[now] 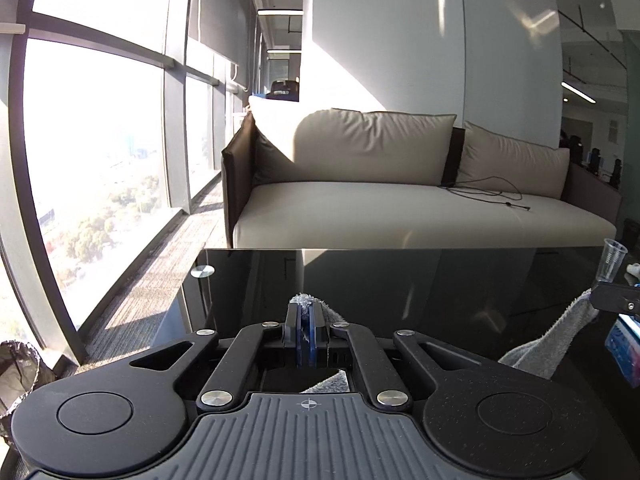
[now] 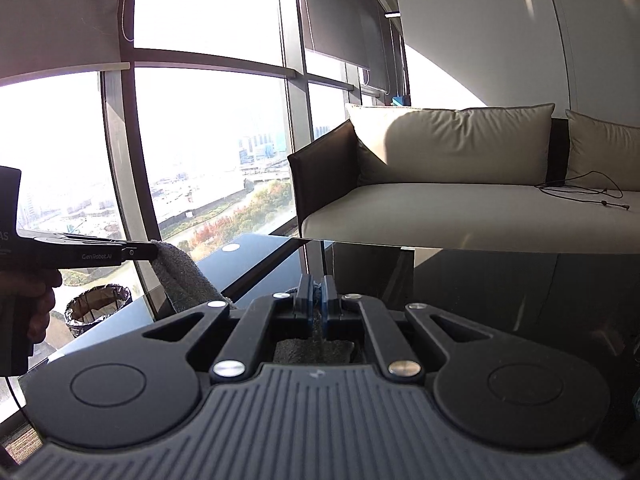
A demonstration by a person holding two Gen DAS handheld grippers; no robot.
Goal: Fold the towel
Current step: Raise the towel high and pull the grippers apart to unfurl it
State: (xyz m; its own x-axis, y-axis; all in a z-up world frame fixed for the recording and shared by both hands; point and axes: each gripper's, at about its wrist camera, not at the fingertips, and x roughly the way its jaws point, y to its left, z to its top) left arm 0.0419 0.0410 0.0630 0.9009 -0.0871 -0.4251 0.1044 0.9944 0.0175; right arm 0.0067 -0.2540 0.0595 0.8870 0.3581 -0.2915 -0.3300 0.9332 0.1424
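Observation:
Both grippers hold a grey towel lifted above a black glass table [image 1: 400, 280]. My left gripper [image 1: 306, 312] is shut on a towel corner [image 1: 304, 300], which sticks out past the blue pads. In the right wrist view the left gripper [image 2: 154, 250] shows at the left, with the towel [image 2: 180, 276] hanging from its tip. My right gripper [image 2: 318, 292] is shut on another part of the towel [image 2: 316, 350], seen below the fingers. In the left wrist view the right gripper [image 1: 596, 300] shows at the right edge, with towel [image 1: 552, 344] draped below it.
A beige sofa [image 1: 400, 208] with a black cable [image 1: 492, 192] stands behind the table. A clear plastic cup [image 1: 611, 258] stands at the table's right side. A lined waste bin [image 2: 96, 308] sits on the floor by the tall windows at the left.

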